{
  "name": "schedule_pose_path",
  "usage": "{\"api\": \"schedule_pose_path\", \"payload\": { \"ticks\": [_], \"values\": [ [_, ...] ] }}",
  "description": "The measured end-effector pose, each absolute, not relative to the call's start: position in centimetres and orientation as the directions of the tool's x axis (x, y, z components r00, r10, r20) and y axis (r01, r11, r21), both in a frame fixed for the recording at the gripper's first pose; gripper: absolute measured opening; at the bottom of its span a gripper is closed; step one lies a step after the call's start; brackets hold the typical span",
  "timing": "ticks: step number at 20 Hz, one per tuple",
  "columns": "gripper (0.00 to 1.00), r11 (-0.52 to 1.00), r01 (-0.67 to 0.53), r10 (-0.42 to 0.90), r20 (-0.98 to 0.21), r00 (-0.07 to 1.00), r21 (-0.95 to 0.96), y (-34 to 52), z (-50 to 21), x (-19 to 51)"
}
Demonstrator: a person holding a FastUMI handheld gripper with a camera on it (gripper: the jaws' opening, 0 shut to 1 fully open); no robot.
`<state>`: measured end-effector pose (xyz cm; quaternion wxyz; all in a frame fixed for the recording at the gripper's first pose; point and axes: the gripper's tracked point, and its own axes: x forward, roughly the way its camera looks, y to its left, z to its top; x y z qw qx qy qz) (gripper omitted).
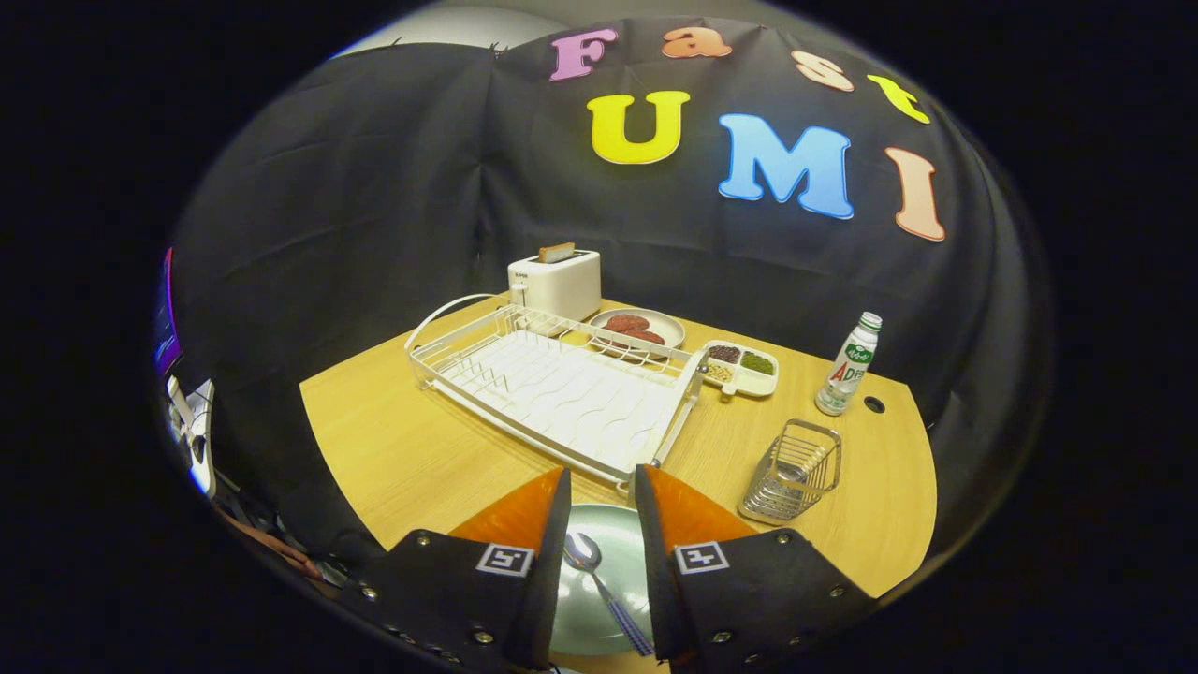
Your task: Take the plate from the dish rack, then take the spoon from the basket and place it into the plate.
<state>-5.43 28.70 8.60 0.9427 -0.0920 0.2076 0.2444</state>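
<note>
A pale green plate (613, 534) lies on the wooden table right under my fingers, in front of the dish rack. A metal spoon (599, 580) with a patterned handle lies in it, bowl toward the rack. My gripper (602, 491) hovers above the plate, fingers apart, nothing between them; the spoon shows through the gap. The white wire dish rack (562, 384) stands beyond the fingers with nothing in it. A small wire basket (794, 473) stands ahead to the right of the fingers.
Behind the rack stand a white toaster (556, 281) with a slice of bread, a plate with brownish food (638, 329) and a divided tray of grains (741, 365). A small bottle (849, 365) stands at the right, near a hole in the table.
</note>
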Motion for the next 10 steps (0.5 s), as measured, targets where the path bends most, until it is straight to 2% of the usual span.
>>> {"api": "schedule_pose_path", "payload": {
  "ticks": [5,10],
  "values": [
    [0.41,0.942,-0.334,0.31,-0.278,0.909,-0.041,23.9,15.0,-3.2],
    [0.4,0.985,-0.17,0.17,-0.114,0.979,0.013,17.5,23.1,-1.9]
  ]
}}
